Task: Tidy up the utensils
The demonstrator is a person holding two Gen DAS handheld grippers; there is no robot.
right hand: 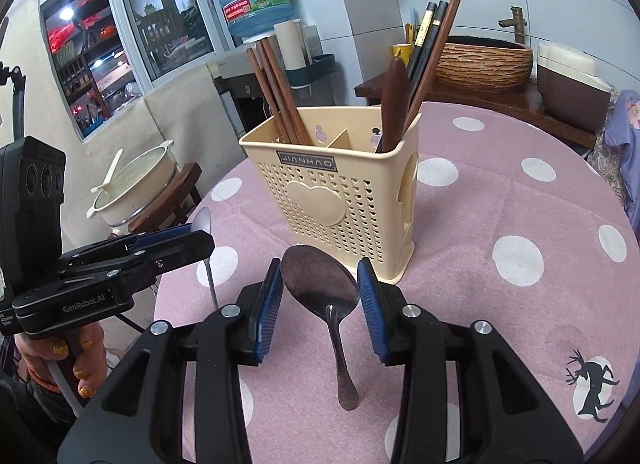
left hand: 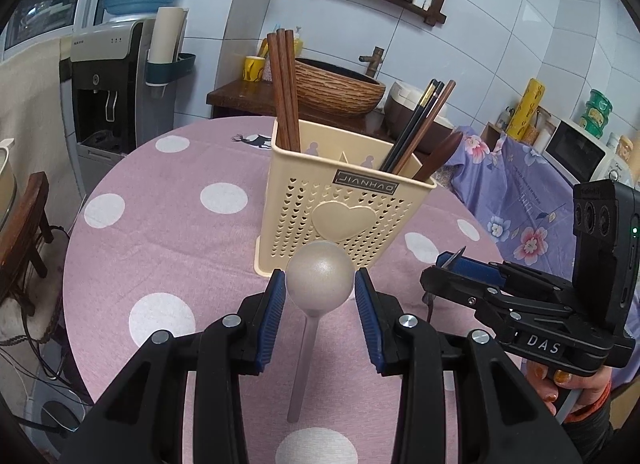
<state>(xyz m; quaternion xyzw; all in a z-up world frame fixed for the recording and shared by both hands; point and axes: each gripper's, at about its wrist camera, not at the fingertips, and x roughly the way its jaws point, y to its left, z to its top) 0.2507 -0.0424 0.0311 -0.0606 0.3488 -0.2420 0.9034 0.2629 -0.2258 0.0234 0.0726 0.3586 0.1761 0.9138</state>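
Left claw (left hand: 320,284) clamped on a pale spoon (left hand: 320,278), right claw (right hand: 320,284) clamped on a dark metal spoon (right hand: 319,284), both facing the cream utensil holder (left hand: 340,216).
Each spoon is pinched at its bowl, handle hanging down toward the pink spotted bench (right hand: 500,216). The holder stands just ahead of both claws, already carrying chopsticks (left hand: 284,92) and a wooden spoon (right hand: 394,100). Neither claw looks clearly nearer; either spoon must be lifted over the rim, long axis upright.
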